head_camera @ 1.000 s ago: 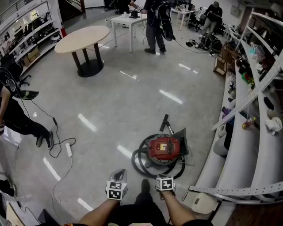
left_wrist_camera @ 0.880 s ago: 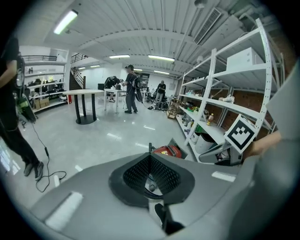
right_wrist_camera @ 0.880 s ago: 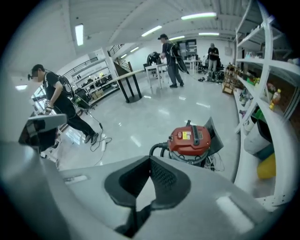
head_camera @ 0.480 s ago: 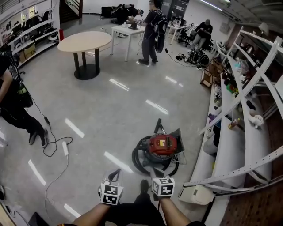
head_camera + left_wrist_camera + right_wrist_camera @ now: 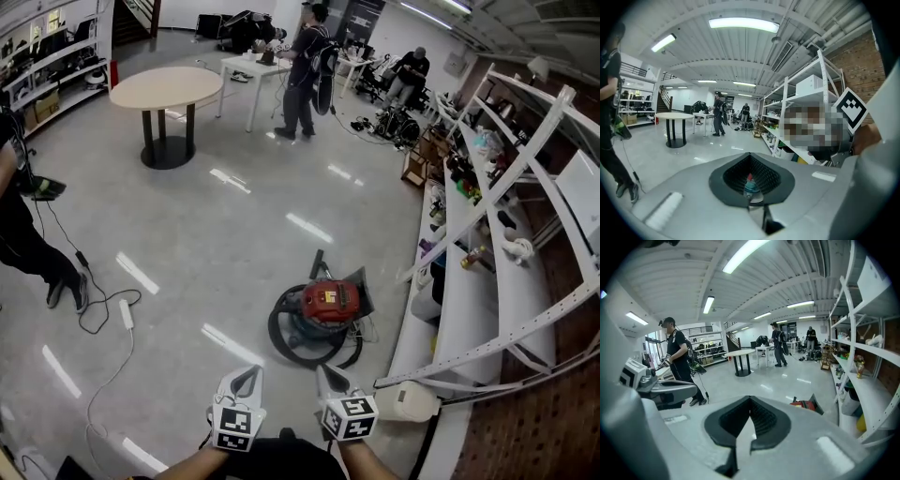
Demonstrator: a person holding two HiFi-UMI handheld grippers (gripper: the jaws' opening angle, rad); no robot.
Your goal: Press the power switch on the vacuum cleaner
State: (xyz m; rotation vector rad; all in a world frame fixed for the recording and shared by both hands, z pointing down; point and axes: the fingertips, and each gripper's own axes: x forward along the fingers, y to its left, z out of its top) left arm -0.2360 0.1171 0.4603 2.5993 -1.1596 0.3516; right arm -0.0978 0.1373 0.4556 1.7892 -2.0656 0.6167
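Note:
The vacuum cleaner (image 5: 323, 305) stands on the floor beside the shelving. It has a red top with a yellow label, a grey drum and a black hose coiled round its base. Its switch is too small to make out. My left gripper (image 5: 246, 378) and right gripper (image 5: 332, 378) are held side by side near me, well short of the vacuum, both pointing towards it. Each is shut with nothing held. The right gripper view has the red top (image 5: 805, 404) just right of the right gripper (image 5: 750, 400). In the left gripper view, a red and teal sliver sits low between the left gripper's (image 5: 750, 157) jaws.
Long white shelving (image 5: 469, 309) runs down the right side, with a white jug (image 5: 405, 401) at its foot. A cable and power strip (image 5: 125, 314) lie on the floor at left, near a standing person (image 5: 19, 225). A round table (image 5: 164, 89) and more people stand far off.
The head view has swung right and lifted. Both grippers' fingers have come up into view, and the vacuum now sits a little higher and further left in the picture.

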